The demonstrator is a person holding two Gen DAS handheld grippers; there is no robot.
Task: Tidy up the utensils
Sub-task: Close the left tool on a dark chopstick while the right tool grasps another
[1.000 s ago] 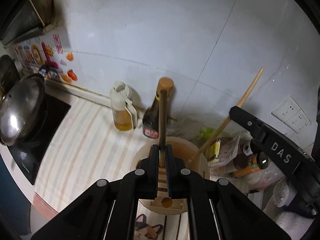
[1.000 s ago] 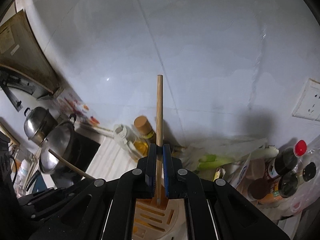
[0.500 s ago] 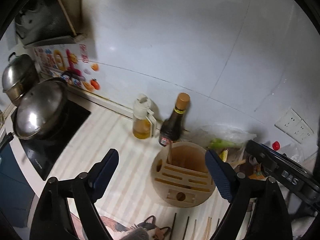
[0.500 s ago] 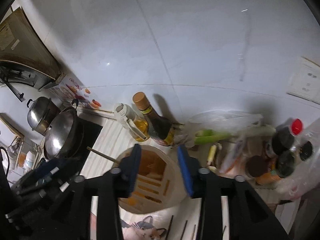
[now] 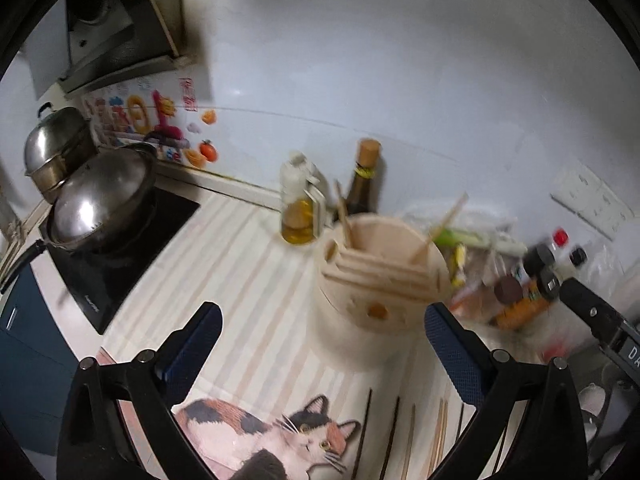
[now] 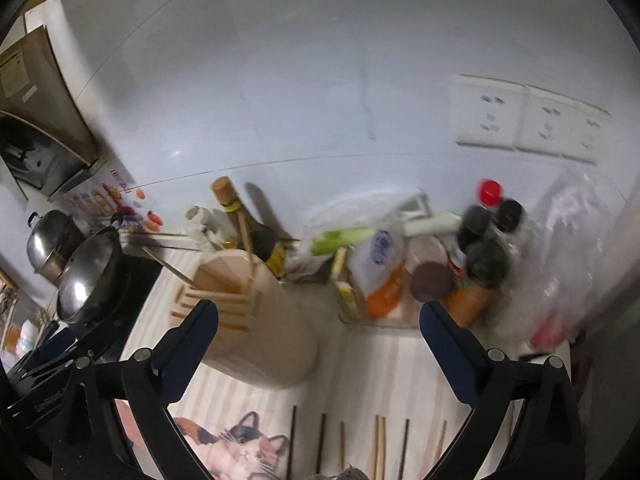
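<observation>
A round wooden utensil holder (image 5: pixel 376 292) (image 6: pixel 256 320) stands on the striped counter. Two light chopsticks lean in it: one (image 5: pixel 344 214) at its left, one (image 5: pixel 440 226) at its right. In the right wrist view the same chopsticks (image 6: pixel 246 240) (image 6: pixel 168 266) stick out of its top. Several dark and light chopsticks (image 5: pixel 394 436) (image 6: pixel 378 444) lie flat on the counter in front. My left gripper (image 5: pixel 322 320) hangs before the holder, jaws opening wide, nothing between them. My right gripper (image 6: pixel 319 316) is just right of the holder, jaws opening too, nothing held.
Behind the holder stand an oil bottle (image 5: pixel 298 212) and a dark sauce bottle (image 5: pixel 364 184). A lidded wok (image 5: pixel 100 200) sits on the black cooktop (image 5: pixel 120 264) at the left. Condiment jars (image 6: pixel 476 264) and bagged greens (image 6: pixel 344 236) crowd the right. A cat-print mat (image 5: pixel 260 436) lies in front.
Each gripper was shut on an upright chopstick over the holder. Both have opened, the chopsticks now stand in the holder, and both grippers have drawn back from it.
</observation>
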